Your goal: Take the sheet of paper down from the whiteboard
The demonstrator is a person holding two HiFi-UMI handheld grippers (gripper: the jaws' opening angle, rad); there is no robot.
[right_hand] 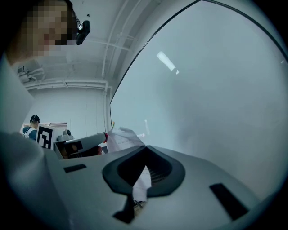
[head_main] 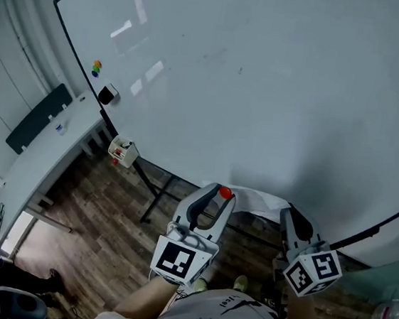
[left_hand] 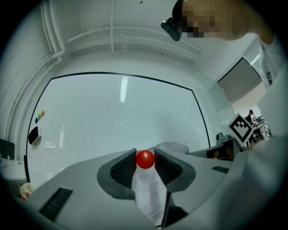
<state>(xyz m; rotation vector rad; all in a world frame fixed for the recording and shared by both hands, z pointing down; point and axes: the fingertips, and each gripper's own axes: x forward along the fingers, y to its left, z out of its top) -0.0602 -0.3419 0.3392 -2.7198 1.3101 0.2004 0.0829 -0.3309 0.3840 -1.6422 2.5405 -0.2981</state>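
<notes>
The sheet of paper hangs crumpled between my two grippers, in front of the lower edge of the whiteboard. My left gripper is shut on a round red magnet. In the left gripper view the magnet sits between the pads, and the sheet of paper runs back under it between the jaws. My right gripper is shut on the paper's other end. In the right gripper view the paper spreads from that gripper's closed jaws toward the left gripper.
Small coloured magnets and a black eraser sit at the board's left side. A small box hangs at its lower left corner. A white desk stands on the left above wooden floor.
</notes>
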